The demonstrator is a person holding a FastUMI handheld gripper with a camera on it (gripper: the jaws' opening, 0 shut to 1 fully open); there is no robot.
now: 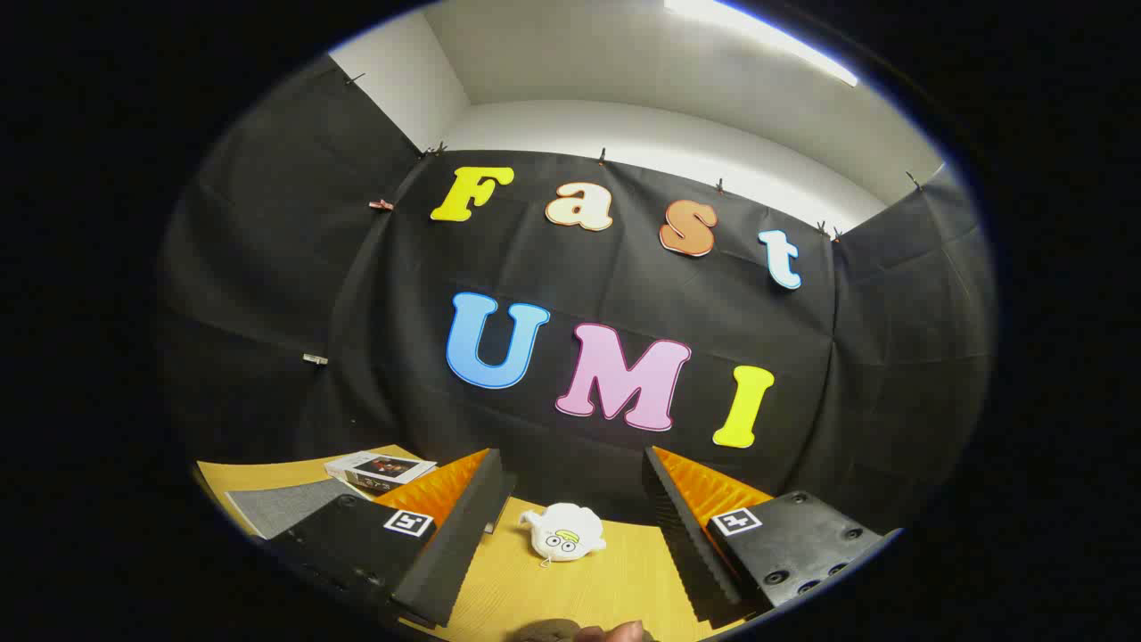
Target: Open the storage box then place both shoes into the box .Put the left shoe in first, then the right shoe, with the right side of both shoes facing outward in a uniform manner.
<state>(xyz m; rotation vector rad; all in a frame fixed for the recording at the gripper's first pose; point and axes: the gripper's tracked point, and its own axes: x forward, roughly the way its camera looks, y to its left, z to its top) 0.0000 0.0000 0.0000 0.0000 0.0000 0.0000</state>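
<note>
Your claw [570,499] is raised and tipped upward, its two fingers spread wide apart with nothing between them but open air and a strip of the yellow wood-grain desk [615,580] below. Starting to the left of the left finger, you can see a grey mat [276,504] lying flat on the desk, and just beyond it, near the foot of the black cloth wall [713,321], a small white booklet or flat box [379,470] with a dark picture on it; its print is too small to make out. Next comes your left finger [463,526], a dark ribbed pad with an orange side and a square black-and-white marker on its mount. Between the two fingers, a little ahead of them and closer to the left one, a small white soft toy [562,532] with a cartoon face lies on the desk, touching neither finger. Then your right finger [682,526], ribbed and orange-backed like the other, carries its own square marker on a black mount with screws. At the near end, down between the finger bases, the tip of a hand [615,631] just shows. Ahead of the fingers the black cloth wall rises, with a white ceiling and a strip light [758,36] above it. The storage box and the shoes are nowhere ahead of your claw here, so you cannot tell where they stand.
</note>
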